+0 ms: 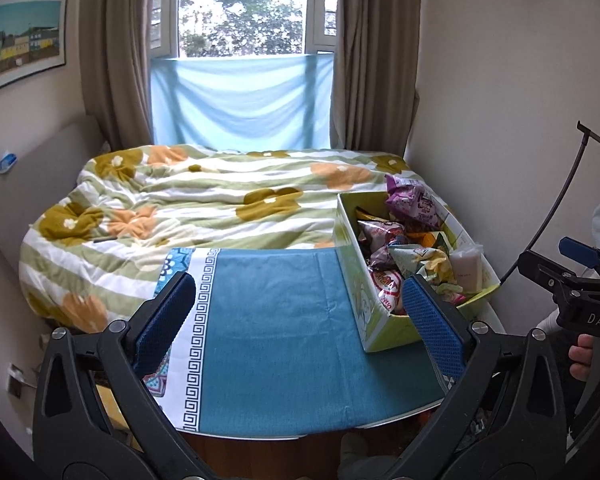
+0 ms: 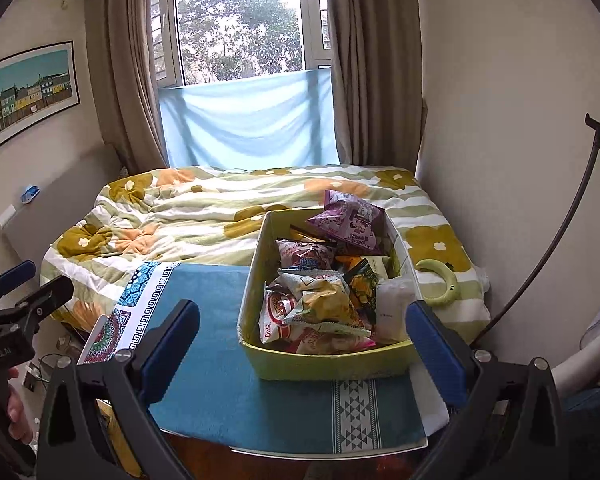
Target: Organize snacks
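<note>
We count one green box (image 2: 324, 364), at least six snack packets (image 2: 324, 304) heaped inside it, one framed picture (image 2: 34, 88), two curtains (image 2: 128, 68) and one green crescent (image 2: 436, 284)

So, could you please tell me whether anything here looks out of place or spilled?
Nothing is spilled. The purple snack bag sticks up above the far rim of the green box, perched on the pile rather than tucked in. A green crescent-shaped item lies loose on the bedspread, right of the box.
</note>
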Demonstrator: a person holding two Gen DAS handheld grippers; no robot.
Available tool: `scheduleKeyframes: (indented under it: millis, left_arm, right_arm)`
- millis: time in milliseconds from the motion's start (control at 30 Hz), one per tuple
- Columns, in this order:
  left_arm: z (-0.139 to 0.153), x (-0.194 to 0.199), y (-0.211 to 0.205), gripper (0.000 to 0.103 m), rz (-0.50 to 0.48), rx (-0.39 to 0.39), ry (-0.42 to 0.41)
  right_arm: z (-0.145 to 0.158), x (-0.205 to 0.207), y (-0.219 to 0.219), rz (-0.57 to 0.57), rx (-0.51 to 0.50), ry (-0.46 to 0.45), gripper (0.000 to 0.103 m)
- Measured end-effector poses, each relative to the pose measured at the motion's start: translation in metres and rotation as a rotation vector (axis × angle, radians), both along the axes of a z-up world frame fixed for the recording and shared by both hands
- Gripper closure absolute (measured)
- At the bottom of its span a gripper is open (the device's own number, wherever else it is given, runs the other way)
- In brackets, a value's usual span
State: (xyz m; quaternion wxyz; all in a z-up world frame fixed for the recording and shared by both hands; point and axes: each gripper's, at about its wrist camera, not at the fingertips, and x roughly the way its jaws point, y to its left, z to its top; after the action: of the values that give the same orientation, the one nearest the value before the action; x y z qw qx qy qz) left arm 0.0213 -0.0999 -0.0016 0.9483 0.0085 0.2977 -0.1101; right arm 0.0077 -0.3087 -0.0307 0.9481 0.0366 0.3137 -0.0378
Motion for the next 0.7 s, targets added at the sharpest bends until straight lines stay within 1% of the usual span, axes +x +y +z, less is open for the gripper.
scheduleKeyframes:
  millis: [167,700]
  left_arm:
    - [-0.0001,-0.0067,0.0001,0.001,0.003,0.0,-0.007]
    - [0.0006,-0.0072,-0.0086,0.001,0.001,0.002,-0.007]
  right_arm:
    - [0.0006,-0.0043,0.0013,-0.006,0.004,-0.008,0.001]
    - [0.0037,-0.0077,0.002,-0.007,0.0,-0.014,0.001]
